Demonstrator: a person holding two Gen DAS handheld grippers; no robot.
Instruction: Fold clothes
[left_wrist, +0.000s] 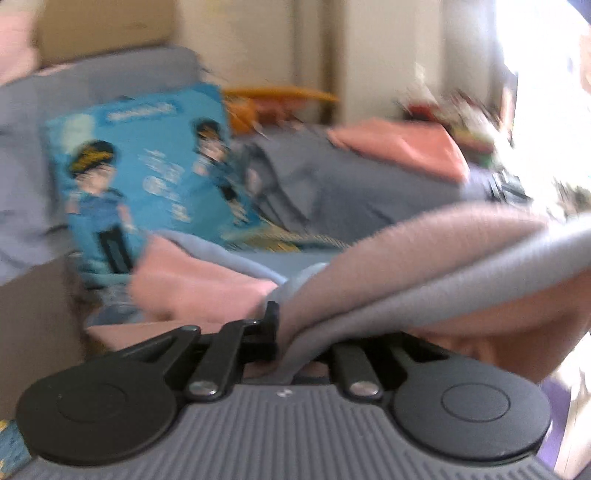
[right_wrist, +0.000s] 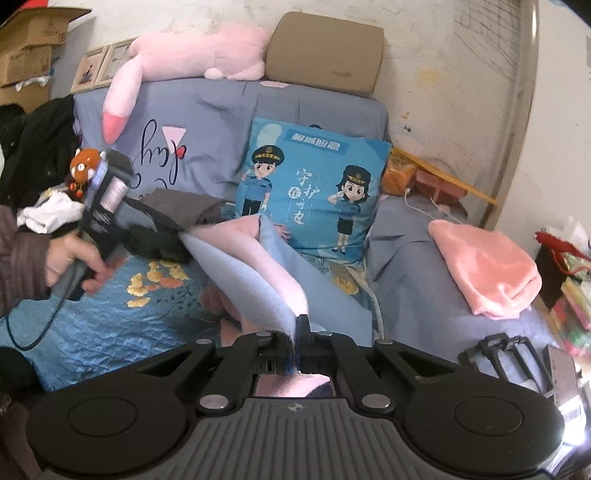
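Left claw (right_wrist: 177, 236): pinching one edge of the blue-and-pink garment (right_wrist: 258, 266), held by a hand (right_wrist: 70, 258) at the bed's left side. Right claw (right_wrist: 297, 332): pressed together on the garment's near edge. Garment: stretched between both claws, lifted over the floral blue bedspread (right_wrist: 110, 314) near the bed's front edge. Blue cartoon cushion (right_wrist: 314, 192): propped behind it, at the bed's back. Folded pink cloth (right_wrist: 487, 269): on the grey sheet toward the bed's right edge. Pink plush toy (right_wrist: 192, 55): along the back edge.
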